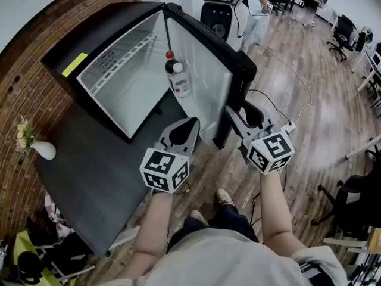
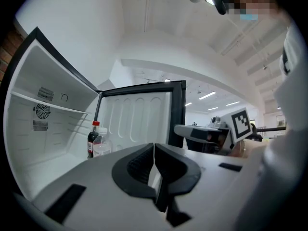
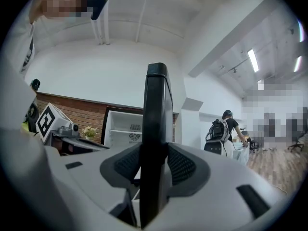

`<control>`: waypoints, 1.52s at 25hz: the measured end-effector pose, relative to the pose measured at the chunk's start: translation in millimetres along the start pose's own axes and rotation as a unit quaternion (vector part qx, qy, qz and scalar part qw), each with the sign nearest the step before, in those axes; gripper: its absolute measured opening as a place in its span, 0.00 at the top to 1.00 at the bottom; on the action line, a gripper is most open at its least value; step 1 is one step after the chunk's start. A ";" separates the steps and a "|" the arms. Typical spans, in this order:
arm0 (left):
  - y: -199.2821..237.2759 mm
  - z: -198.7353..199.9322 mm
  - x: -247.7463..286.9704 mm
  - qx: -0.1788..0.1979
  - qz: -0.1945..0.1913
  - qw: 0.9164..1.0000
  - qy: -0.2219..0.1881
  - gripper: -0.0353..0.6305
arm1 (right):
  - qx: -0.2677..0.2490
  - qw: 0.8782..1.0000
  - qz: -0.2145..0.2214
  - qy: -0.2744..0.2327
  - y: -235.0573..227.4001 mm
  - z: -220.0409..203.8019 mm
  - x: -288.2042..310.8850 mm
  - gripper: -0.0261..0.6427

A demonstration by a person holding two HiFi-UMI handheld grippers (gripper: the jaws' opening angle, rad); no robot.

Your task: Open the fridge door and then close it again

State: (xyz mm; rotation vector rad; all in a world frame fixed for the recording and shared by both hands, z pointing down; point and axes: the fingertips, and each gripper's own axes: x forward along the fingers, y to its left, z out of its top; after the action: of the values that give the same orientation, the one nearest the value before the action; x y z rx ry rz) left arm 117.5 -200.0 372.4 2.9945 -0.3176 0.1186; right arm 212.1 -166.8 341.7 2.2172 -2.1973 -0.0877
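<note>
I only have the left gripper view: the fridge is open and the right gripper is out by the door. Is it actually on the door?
Observer: Yes. In the right gripper view the right gripper has the door edge between its fingers, with the pads against both faces.
Operator: Is there anything nearby that I can't see?
Observer: The head view shows a white vase on the dark table, by the brick wall.
Operator: Is anyone behind the door?
Observer: A person stands beyond it with their back turned, apart from the door.
</note>
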 end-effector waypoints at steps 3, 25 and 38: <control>3.2 0.1 12.3 -0.005 0.015 1.000 0.010 0.93 | 0.003 1.000 -0.002 -0.004 -15.3 1.0 -3.0 0.73; -0.4 18.1 108.2 -0.009 0.081 0.997 -0.018 0.93 | 0.012 1.000 0.009 0.003 -153.7 -8.9 -2.9 0.74; -4.9 23.0 143.9 -0.014 0.133 0.991 -0.029 0.93 | 0.020 0.999 0.022 -0.014 -205.1 -10.3 5.8 0.74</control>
State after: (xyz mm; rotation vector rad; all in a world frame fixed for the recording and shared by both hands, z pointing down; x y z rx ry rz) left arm 260.3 -227.7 362.2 2.9152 -0.7185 0.0510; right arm 417.4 -170.9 341.0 2.1991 -2.2805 -0.0754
